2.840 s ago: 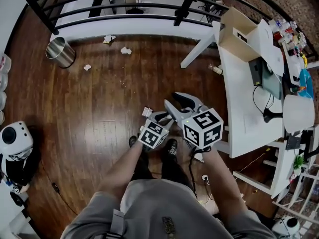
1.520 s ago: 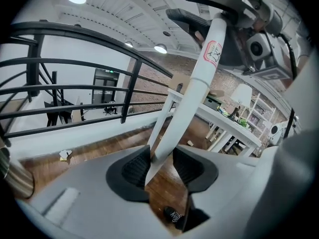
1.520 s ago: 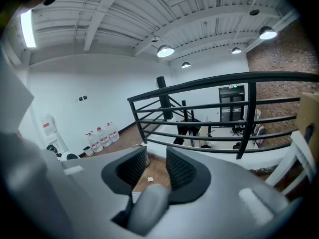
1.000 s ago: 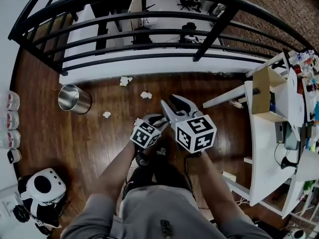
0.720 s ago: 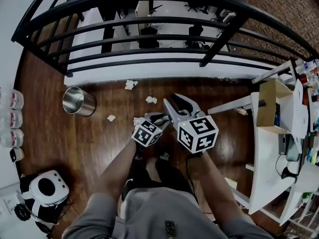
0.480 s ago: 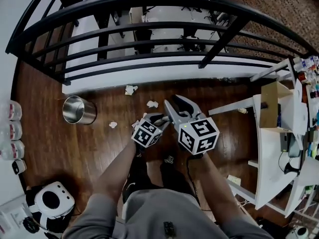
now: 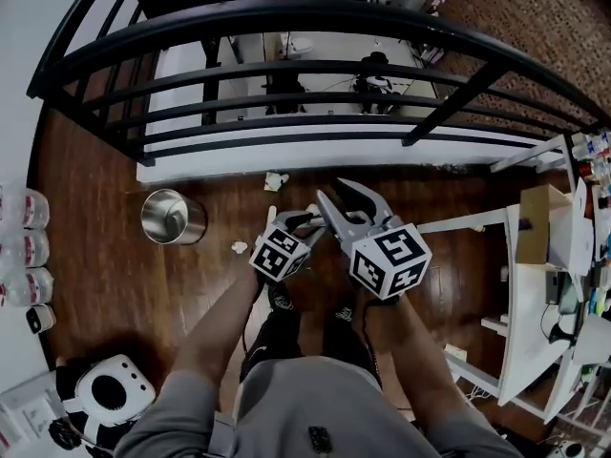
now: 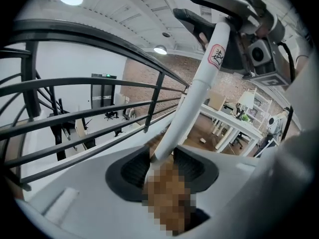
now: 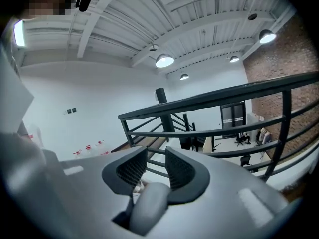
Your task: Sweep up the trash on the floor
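Looking down, the head view showed paper scraps (image 7: 277, 179) upper centre by the railing (image 7: 305, 11) (light, likely easily scattered). Left gripper view: the left gripper (image 8: 162, 161) was clamped on the seemingly stiff, slick white broom handle (image 8: 192, 98). Right gripper view: the right gripper (image 9: 155, 171) was closed round its upper end.

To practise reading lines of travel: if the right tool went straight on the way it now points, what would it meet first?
Most likely the black railing: its bars show straight between the jaws of the right tool, with nothing nearer in that line. How far off it stands is unclear.
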{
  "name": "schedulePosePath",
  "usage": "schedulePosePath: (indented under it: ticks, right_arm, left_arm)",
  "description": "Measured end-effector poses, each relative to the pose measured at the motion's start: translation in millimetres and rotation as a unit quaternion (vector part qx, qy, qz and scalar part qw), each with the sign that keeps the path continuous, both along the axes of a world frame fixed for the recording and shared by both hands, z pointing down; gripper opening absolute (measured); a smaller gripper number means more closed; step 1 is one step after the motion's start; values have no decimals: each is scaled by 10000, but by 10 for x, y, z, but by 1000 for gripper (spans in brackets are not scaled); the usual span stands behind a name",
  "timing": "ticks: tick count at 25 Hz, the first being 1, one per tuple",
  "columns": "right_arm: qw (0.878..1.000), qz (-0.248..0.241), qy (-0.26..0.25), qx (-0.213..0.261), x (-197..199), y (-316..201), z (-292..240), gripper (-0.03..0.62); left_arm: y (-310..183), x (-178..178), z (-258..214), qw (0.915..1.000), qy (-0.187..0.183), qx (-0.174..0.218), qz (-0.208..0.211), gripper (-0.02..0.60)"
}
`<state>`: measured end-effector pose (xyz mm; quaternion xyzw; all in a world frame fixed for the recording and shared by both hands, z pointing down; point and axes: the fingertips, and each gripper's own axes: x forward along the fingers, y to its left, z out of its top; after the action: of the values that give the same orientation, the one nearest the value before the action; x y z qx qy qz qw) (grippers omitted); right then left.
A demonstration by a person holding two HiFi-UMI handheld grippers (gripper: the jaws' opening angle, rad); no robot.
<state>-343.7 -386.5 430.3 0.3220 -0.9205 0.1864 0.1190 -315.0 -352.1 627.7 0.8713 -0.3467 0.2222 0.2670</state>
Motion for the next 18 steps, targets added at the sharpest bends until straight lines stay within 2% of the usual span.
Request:
schedulePosePath:
  ticks: [5, 9, 13, 18]
  right_arm:
    - [9976, -601, -306, -137, -609, 59, -51, 114]
    - [9906, -1217, -531, -330, -1140, 212, 16, 112]
    - [9806, -1717, -751, -576, -1567, 398, 209, 112]
    - [9719, -1997, -897, -861, -1940, 443, 615, 112]
  left_arm:
    - [73, -687, -38, 9987, -85, 68, -505, 153]
    - [275, -1242, 30, 9953, -221, -6, -945, 151]
    - [537, -1712, 212, 9883, -406, -222, -1451, 152]
    - [687, -2101, 590, 9800, -513, -618, -1822, 153]
